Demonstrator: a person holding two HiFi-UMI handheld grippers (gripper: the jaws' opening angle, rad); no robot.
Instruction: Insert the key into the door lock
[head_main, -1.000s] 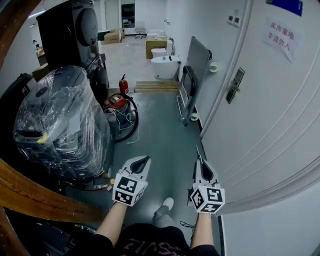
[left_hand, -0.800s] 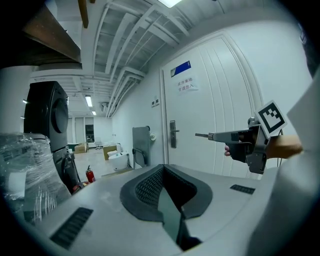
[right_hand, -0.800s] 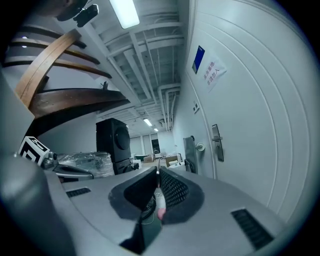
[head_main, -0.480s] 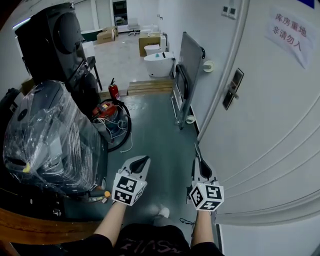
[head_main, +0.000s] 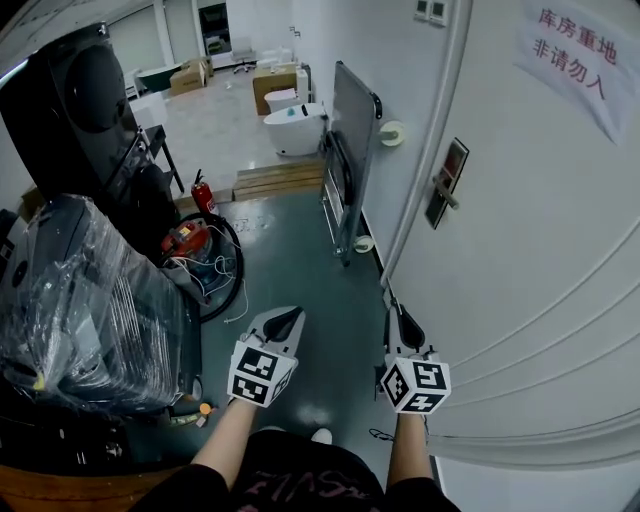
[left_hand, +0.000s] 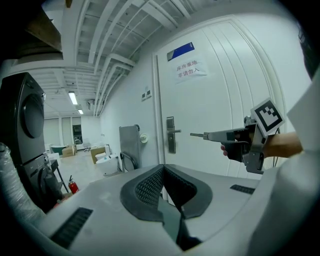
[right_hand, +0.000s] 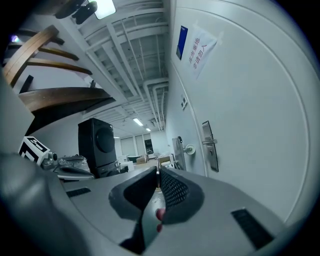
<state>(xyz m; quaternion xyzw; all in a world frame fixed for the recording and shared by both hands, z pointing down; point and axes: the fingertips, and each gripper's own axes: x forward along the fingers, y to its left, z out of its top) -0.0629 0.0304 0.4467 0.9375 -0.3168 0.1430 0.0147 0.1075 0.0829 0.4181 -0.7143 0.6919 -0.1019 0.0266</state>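
Since a second ago both grippers have been carried forward along the corridor. The door lock (head_main: 444, 186) is now seen lower and nearer in the head view, and the plastic-wrapped machine (head_main: 90, 300) has slid toward the lower left

Door (head_main: 540, 250): white, smooth and painted, with raised curved mouldings. Door lock: a tall, narrow metal plate with a dark centre; a short lever handle stands out from it

Right gripper (head_main: 398, 312): grey plastic shells, dark ribbed pads, a black-and-white marker cube at the rear. Its jaws are pressed on the key (left_hand: 198, 134), a thin flat metal blade seen edge-on between the pads in the right gripper view

Key: the long axis runs in line with the jaws, roughly level, with the tip pointed ahead along the door face. The shank is pinched at the pad tips and the blade is left projecting beyond them. The key is held well short of the lock, which lies ahead and to the right of the tip

Left gripper (head_main: 290, 318): same build, pads closed tip to tip with nothing between them. It is held beside the right gripper, apart from it
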